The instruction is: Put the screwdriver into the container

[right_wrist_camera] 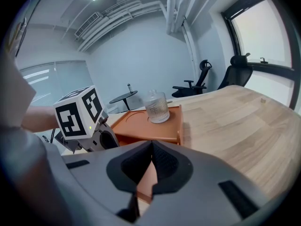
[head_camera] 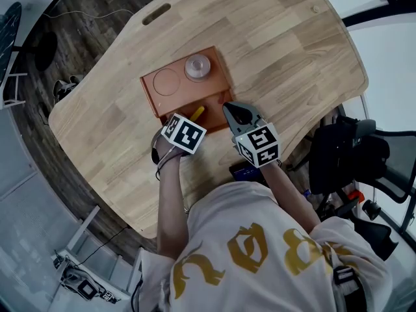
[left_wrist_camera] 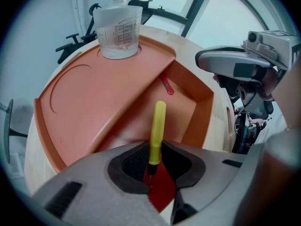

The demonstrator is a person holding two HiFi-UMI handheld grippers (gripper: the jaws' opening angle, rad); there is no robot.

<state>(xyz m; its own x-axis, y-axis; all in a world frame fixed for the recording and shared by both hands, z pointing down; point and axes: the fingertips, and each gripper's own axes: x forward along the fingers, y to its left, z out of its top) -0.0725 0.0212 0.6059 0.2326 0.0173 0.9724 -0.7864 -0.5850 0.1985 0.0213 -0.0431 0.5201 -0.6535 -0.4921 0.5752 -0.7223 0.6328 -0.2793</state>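
My left gripper (left_wrist_camera: pixel 153 166) is shut on the yellow screwdriver (left_wrist_camera: pixel 157 131), gripping it near the base of the handle. The handle points away from me over the deep compartment of the orange tray (left_wrist_camera: pixel 89 102). In the head view the screwdriver (head_camera: pixel 197 114) pokes out past the left gripper (head_camera: pixel 190 122) at the tray's (head_camera: pixel 153 95) near edge. My right gripper (head_camera: pixel 235 112) hovers just right of the tray (right_wrist_camera: pixel 155 131), and its jaws (right_wrist_camera: pixel 151 145) are shut with nothing between them.
A clear measuring cup (left_wrist_camera: pixel 118 30) stands at the tray's far corner, next to a round recess (head_camera: pixel 166 81). A small red item (left_wrist_camera: pixel 167 85) lies in the deep compartment. The wooden table (head_camera: pixel 279 51) spreads beyond; chairs (head_camera: pixel 354 151) stand at its right.
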